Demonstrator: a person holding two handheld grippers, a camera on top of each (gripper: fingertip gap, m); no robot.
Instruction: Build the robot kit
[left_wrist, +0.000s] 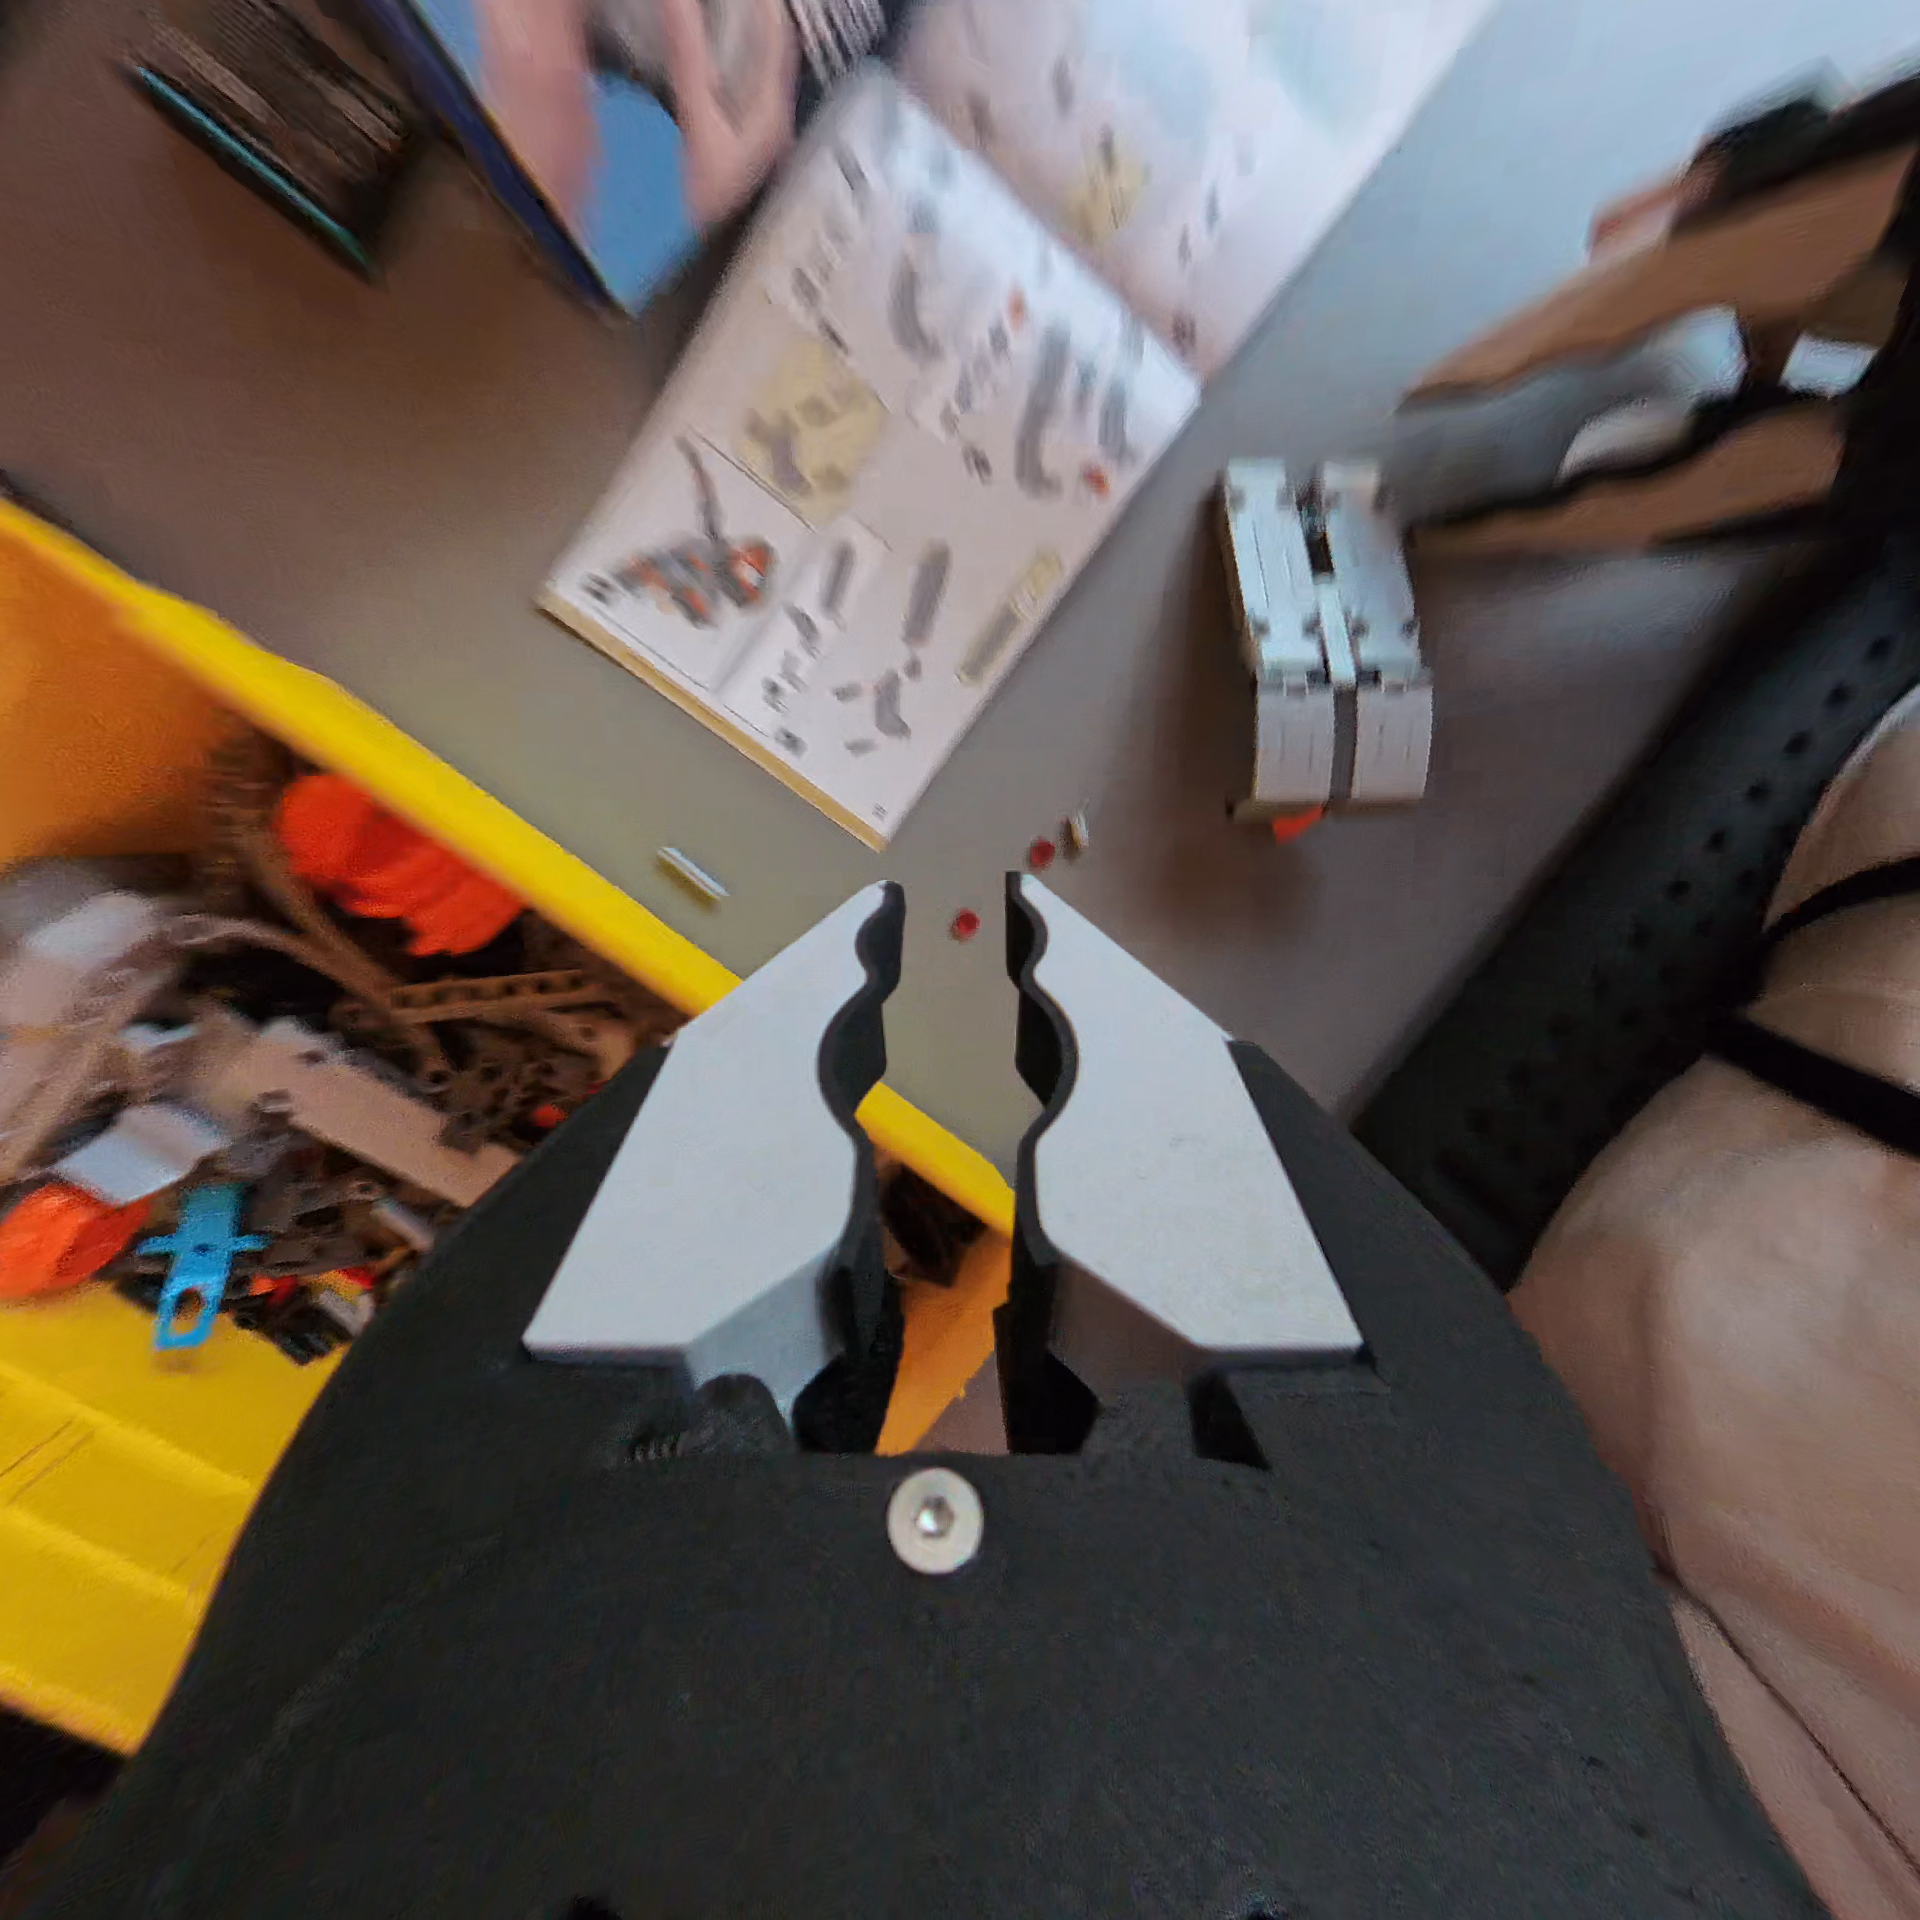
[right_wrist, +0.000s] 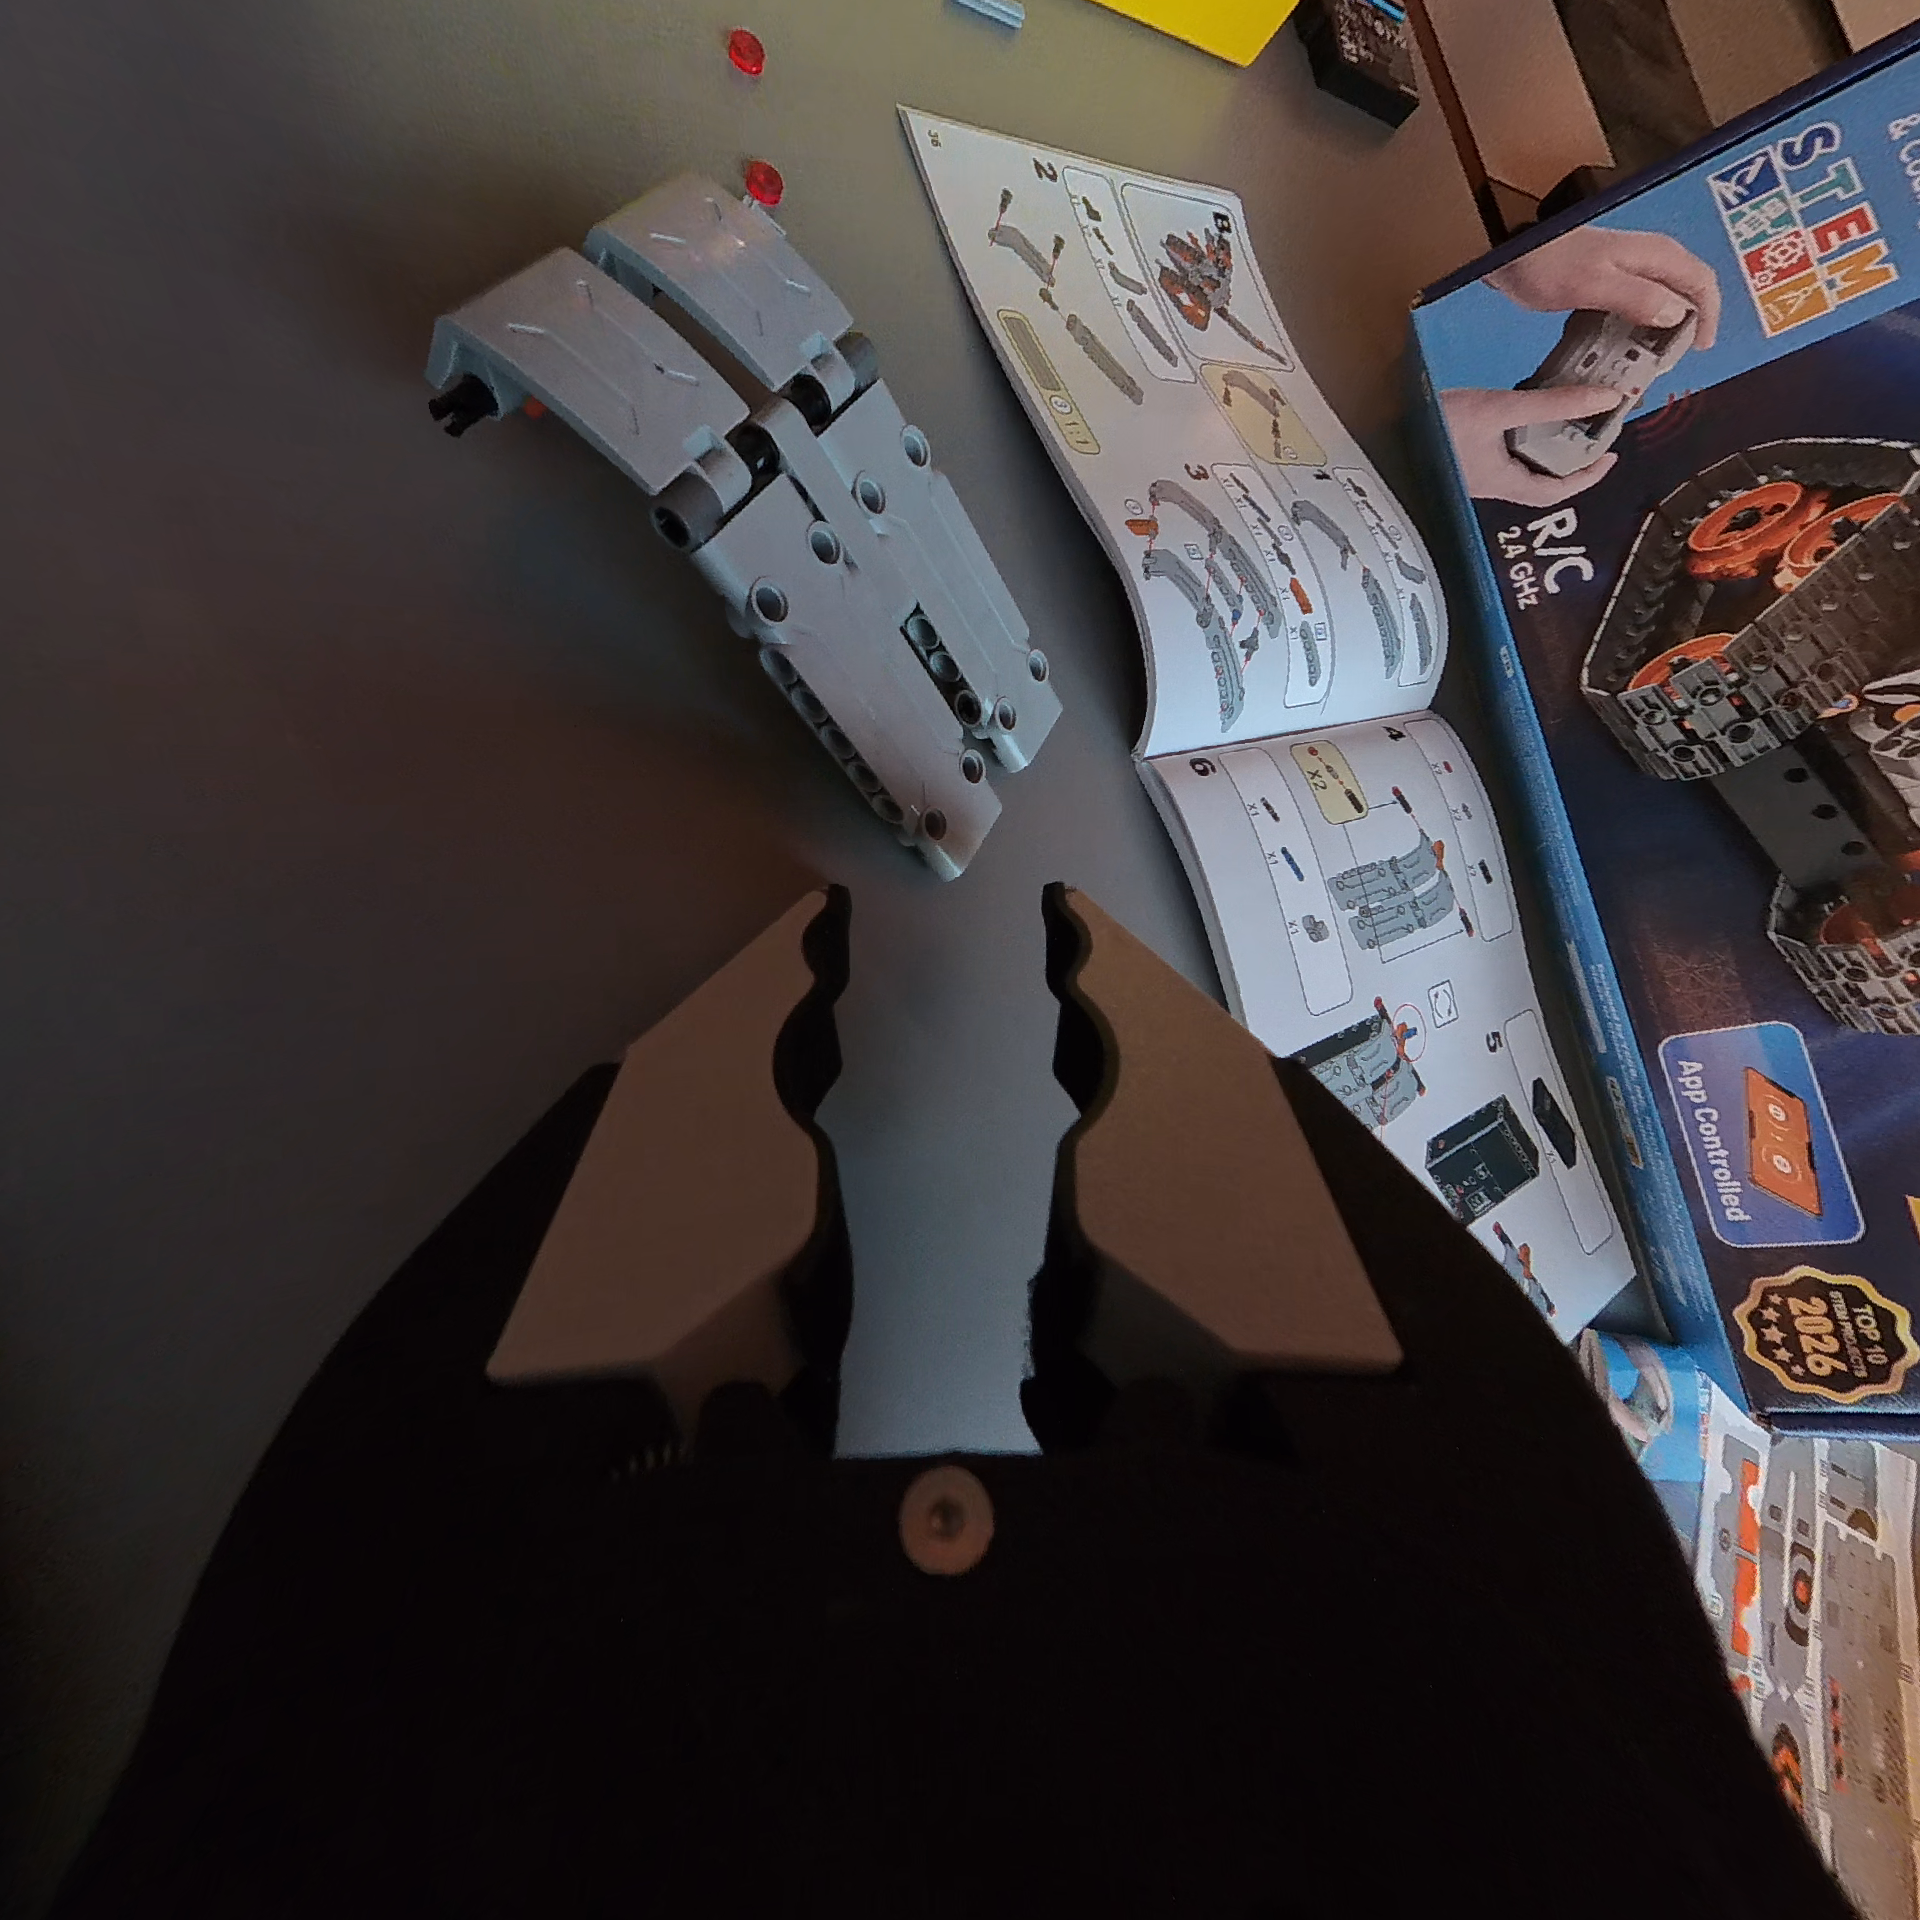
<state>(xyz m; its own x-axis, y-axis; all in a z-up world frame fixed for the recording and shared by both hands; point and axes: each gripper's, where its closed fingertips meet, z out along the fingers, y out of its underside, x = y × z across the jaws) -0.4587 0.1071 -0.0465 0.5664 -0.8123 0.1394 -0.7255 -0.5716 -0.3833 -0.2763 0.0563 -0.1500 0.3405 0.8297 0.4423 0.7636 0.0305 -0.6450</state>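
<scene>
The yellow bin (left_wrist: 436, 769) of loose parts sits just beside the left gripper (left_wrist: 954, 894), whose empty jaws stand narrowly parted; a careless swing could clip its rim. The grey assembly (right_wrist: 748, 520) lies just ahead of the right gripper (right_wrist: 945, 899), gaping and empty; a nudge could skid it. Red studs (left_wrist: 964, 923) could scatter.

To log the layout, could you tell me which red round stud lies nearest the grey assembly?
The lower red stud, beside the curved end of the grey assembly; the other lies farther off.
</scene>
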